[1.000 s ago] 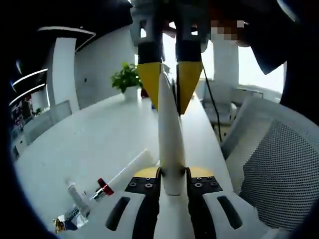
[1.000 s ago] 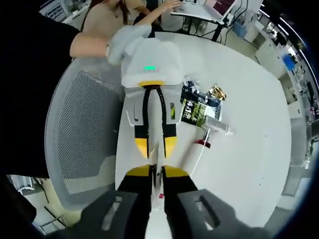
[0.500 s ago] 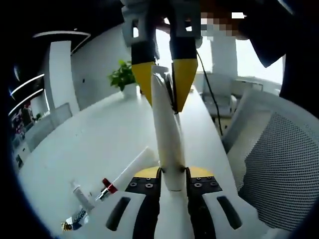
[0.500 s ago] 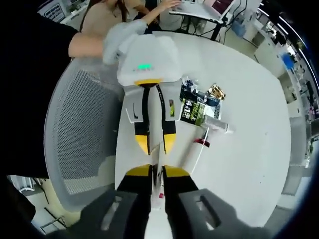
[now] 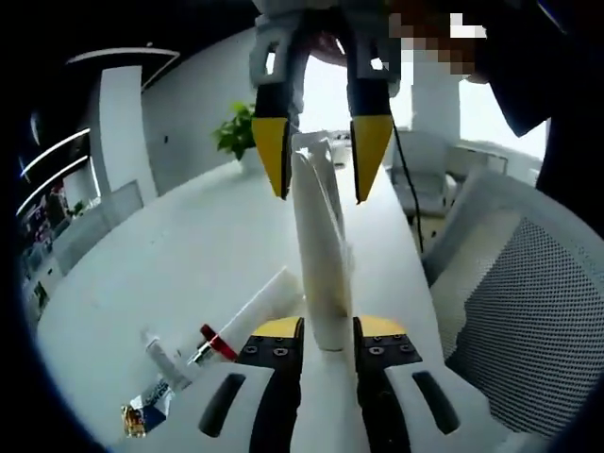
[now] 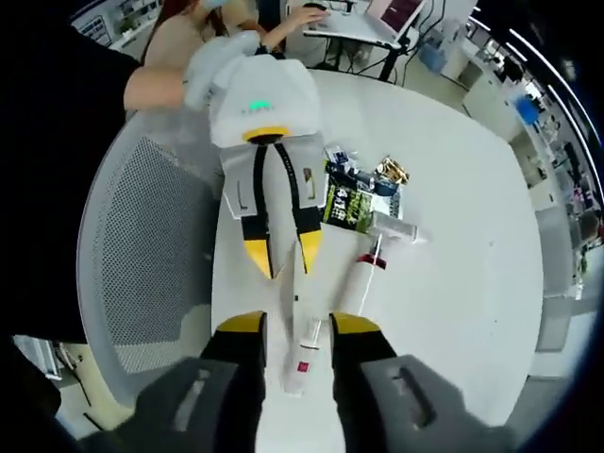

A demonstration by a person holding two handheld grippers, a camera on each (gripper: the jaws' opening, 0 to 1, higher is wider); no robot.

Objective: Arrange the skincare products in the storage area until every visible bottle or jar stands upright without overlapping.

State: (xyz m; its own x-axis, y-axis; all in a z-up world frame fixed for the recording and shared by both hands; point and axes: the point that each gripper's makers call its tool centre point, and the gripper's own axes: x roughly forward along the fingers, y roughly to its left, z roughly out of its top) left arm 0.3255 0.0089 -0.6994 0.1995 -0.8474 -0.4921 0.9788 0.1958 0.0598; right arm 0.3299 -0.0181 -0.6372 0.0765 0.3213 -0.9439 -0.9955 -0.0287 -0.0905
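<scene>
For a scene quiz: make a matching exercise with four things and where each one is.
1 white tube
2 red-capped tube
3 plant
4 chair

A lying flat on the table
B at the table's far end
C clamped in the left tool
D beside the table's edge

Pairs: 1-C, 2-A, 3-B, 4-D

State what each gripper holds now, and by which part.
The left gripper grips the white tube at one end. The right gripper stands open around its other end, holding nothing.
</scene>
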